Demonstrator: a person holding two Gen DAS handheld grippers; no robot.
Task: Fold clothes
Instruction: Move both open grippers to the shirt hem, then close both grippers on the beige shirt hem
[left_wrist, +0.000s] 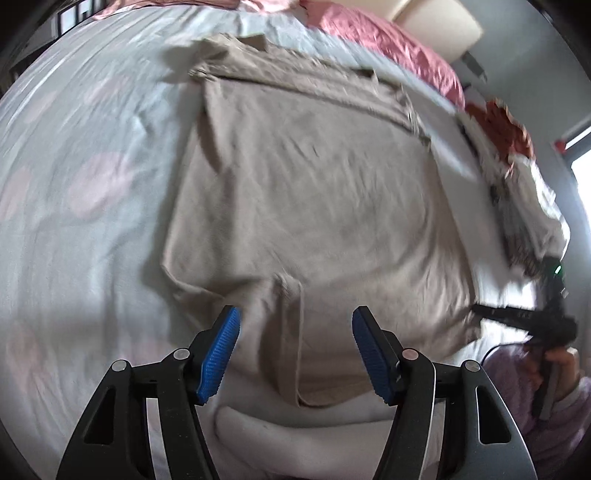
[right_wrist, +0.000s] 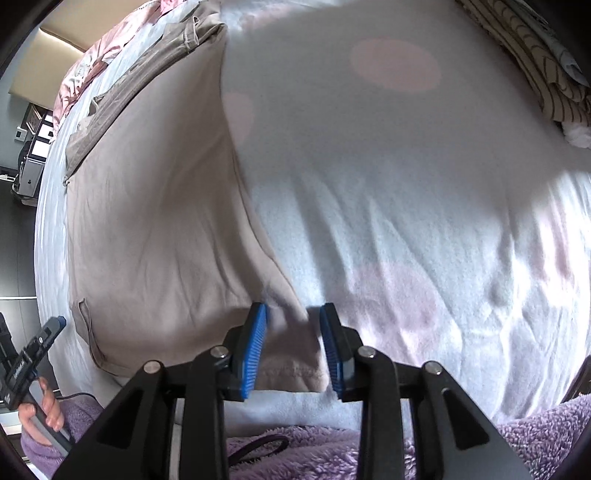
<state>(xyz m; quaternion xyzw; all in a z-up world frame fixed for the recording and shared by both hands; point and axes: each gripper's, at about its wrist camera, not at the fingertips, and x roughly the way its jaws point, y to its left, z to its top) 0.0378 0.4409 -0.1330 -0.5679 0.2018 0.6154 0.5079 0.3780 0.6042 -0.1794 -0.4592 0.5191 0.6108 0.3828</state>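
Beige garment (left_wrist: 303, 177) lies spread flat on the bed (left_wrist: 74, 184), its collar end toward the far edge and its hem along the near edge, under both grippers. The bed cover is pale with faint pink dots.

In the left wrist view, the left gripper (left_wrist: 295, 350) hangs over the near hem with its blue pads (left_wrist: 218, 358) standing well apart; a fold ridge of the cloth runs up between them, but neither pad presses on it. Along the far edge lies pink bedding (left_wrist: 388, 40), and at the right edge a heap of other clothes (left_wrist: 517, 184) with red and white in it. Low at the right, a hand (left_wrist: 561, 369) in a fuzzy purple sleeve holds the other gripper, which is blurred there.

In the right wrist view, the right gripper (right_wrist: 293, 350) sits over the garment's near right corner. Its jaws are parted narrowly, with the corner of cloth lying between them; the pads do not appear to clamp it. Striped fabric (right_wrist: 535, 66) is bunched at the far right corner of the bed.
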